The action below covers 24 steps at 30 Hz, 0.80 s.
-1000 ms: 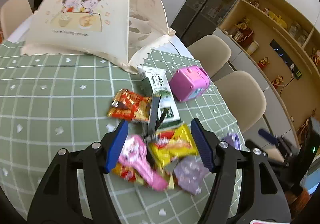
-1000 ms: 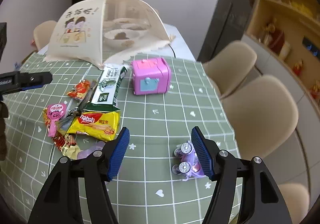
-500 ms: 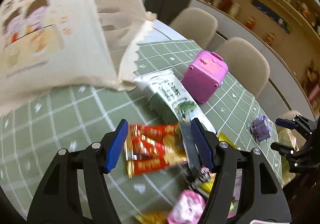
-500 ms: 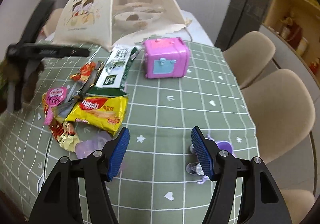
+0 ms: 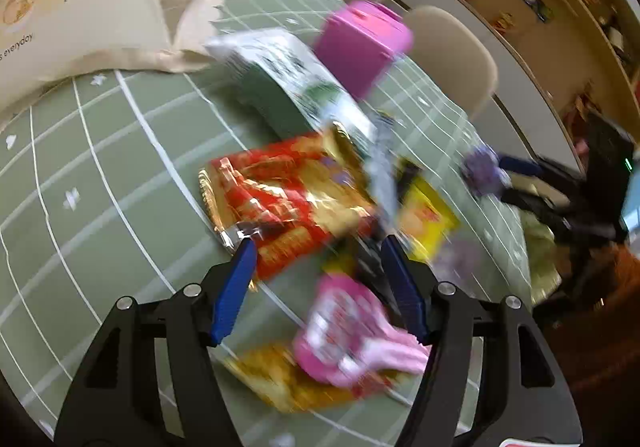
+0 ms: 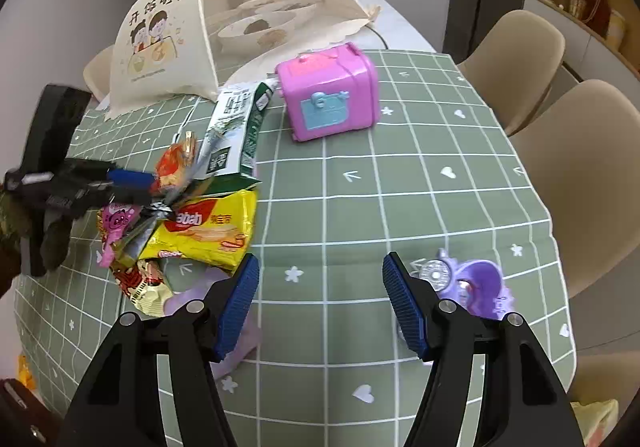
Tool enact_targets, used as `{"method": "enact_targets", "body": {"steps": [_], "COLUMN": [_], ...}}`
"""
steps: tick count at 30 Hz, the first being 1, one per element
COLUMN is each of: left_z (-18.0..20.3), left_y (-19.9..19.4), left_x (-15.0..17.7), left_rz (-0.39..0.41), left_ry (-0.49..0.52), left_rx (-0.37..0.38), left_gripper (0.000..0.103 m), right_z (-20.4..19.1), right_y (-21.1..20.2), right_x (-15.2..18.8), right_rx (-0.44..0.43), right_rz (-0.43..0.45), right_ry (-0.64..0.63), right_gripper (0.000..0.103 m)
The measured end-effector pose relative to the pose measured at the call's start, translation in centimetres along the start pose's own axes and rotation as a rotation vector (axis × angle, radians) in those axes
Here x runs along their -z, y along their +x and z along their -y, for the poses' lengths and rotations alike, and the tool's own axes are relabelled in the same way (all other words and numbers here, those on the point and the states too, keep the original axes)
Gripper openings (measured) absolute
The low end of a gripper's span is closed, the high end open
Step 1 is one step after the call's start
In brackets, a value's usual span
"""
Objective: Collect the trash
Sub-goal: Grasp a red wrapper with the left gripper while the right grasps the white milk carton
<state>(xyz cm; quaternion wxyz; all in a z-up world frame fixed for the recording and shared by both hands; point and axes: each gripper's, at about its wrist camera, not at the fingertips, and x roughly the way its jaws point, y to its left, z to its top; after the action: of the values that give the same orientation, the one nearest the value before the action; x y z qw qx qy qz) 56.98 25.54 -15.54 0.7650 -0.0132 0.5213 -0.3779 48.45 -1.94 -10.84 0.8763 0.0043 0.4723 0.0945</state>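
A pile of snack wrappers lies on the green checked tablecloth [image 6: 360, 187]: a red-gold wrapper [image 5: 288, 199], a yellow wafer pack [image 6: 208, 231], a green-white carton [image 6: 236, 135], a pink wrapper [image 5: 344, 331] and a silver strip [image 5: 384, 175]. My left gripper [image 5: 320, 247] is open, low over the pile, its left fingertip at the red wrapper's near edge. It also shows in the right wrist view [image 6: 128, 183] beside the red wrapper [image 6: 176, 163]. My right gripper [image 6: 320, 271] is open and empty above bare cloth.
A pink toy box [image 6: 328, 95] stands behind the pile. A mesh food cover [image 6: 224, 27] with dishes under it sits at the back. A purple toy [image 6: 472, 279] lies by the right fingertip. Beige chairs [image 6: 568, 151] stand along the table's right edge.
My left gripper has dropped closer to the wrappers, the red one now at its fingertips. My right gripper has drifted slightly forward. Both stay open.
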Motion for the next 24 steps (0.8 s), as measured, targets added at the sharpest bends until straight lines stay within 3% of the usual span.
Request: {"method": "enact_targets", "body": {"steps": [3,7,13,16,19,21,24], "left_z": [0.8,0.3,-0.7,-1.2,-0.7,0.0,0.8], "left_y": [-1.4,-2.0,0.8,2.4,2.7,2.1,1.1], "left_x": [0.6,-1.0,-5.0,-5.7,-4.4,-3.3,-0.7], "left_rz": [0.037,0.096,0.031,-0.036,-0.07,-0.059,-0.042], "left_ry": [0.013,0.051,0.167,0.173,0.179,0.17,0.112], "left_rx": [-0.004,-0.096,-0.12,-0.077,-0.062,-0.047,-0.077], "left_gripper": [0.061,0.061,0.061,0.059,0.047,0.027,0.017], "right_z": [-1.3,-2.4,-2.6,-2.2,-1.8,-1.8,-2.8], "right_y": [0.0,0.1,0.1,0.0,0.3,0.8,2.0], "right_x": [0.0,0.2,0.3,-0.1,-1.2,-2.3,-4.4], "right_rx": [0.028,0.056,0.018,0.004,-0.009,-0.018,-0.033], "right_rz": [0.015,0.021,0.01,0.016,0.017,0.025,0.039], "right_ry": [-0.064,-0.127,-0.141,-0.133,-0.111,-0.107,-0.135], "right_gripper": [0.061,0.061,0.061,0.061,0.061,0.061,0.061]}}
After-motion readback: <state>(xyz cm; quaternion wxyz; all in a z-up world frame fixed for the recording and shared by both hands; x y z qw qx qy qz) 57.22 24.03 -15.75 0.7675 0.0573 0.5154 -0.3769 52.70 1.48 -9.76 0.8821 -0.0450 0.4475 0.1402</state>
